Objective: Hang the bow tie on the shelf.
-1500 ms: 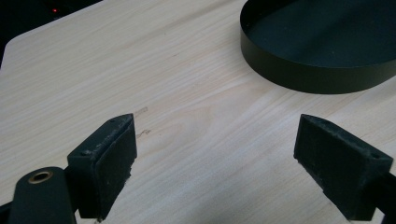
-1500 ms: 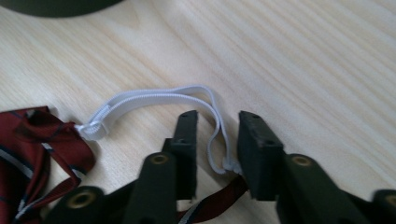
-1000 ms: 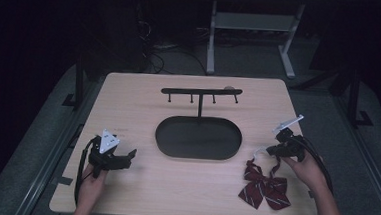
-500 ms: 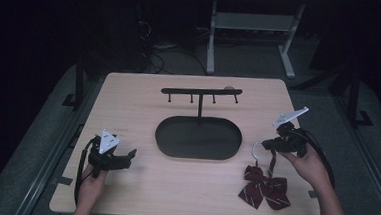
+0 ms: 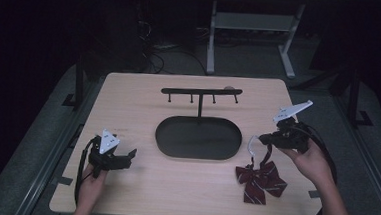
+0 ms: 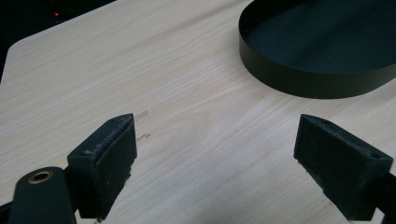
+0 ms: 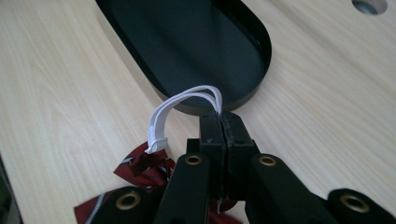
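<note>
A light wooden table [image 5: 144,99] stands on grey floor [image 5: 36,143] in a dark room, a white-legged desk [image 5: 211,43] behind.

My dark red striped bow tie [image 5: 260,182] hangs by its white elastic loop [image 5: 251,144], just right of the black oval tray [image 5: 198,138].

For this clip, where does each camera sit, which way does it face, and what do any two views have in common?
High view: above the person's side, facing forward and down on the table; both forearms, left gripper, right gripper.
Left gripper view: rides the left gripper, looking along its open jaws over bare wood toward the black tray.
Right gripper view: rides the right gripper, shut on the white strap of the bow tie.
Shared: all three show the tray.
</note>
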Motion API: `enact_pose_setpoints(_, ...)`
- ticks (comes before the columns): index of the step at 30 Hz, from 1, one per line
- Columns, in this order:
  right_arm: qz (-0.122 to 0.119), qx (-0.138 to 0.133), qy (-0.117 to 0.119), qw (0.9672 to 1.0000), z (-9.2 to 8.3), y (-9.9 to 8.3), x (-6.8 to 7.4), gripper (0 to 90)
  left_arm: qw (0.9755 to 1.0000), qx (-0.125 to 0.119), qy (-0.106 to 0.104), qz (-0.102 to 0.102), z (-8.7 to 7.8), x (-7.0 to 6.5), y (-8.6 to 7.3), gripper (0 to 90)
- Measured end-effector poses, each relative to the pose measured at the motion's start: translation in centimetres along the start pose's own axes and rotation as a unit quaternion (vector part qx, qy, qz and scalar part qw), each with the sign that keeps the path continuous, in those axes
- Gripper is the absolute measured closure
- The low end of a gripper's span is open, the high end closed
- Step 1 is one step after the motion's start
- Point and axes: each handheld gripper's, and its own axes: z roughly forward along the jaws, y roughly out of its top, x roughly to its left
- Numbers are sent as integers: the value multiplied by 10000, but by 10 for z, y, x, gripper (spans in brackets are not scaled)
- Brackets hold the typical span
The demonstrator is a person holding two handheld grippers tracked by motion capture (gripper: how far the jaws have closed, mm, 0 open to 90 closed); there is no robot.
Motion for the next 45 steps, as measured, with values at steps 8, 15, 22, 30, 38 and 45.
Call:
enact_pose_setpoints(8,-131,-215,-35,9997,-18,12,11,887,10000,-15,0,2,0,-1,0,131)
enact_pose_setpoints(15,-270,-213,-87,9994,-26,23,17,887,10000,-17,-2,-3,0,-1,0,131)
enact_pose_setpoints(22,-295,-272,-51,9992,-30,32,20,886,10000,-13,-14,-8,-1,-1,1,131)
enact_pose_setpoints(30,-395,-356,-24,9986,-38,47,27,885,10000,-46,-6,28,-1,-2,1,131)
enact_pose_setpoints(38,-559,-337,-45,9979,-42,67,32,885,10000,-43,-3,30,-2,-1,1,131)
enact_pose_setpoints(45,-662,-311,-70,9973,-44,87,35,885,10000,-39,-6,46,-3,-1,1,131)
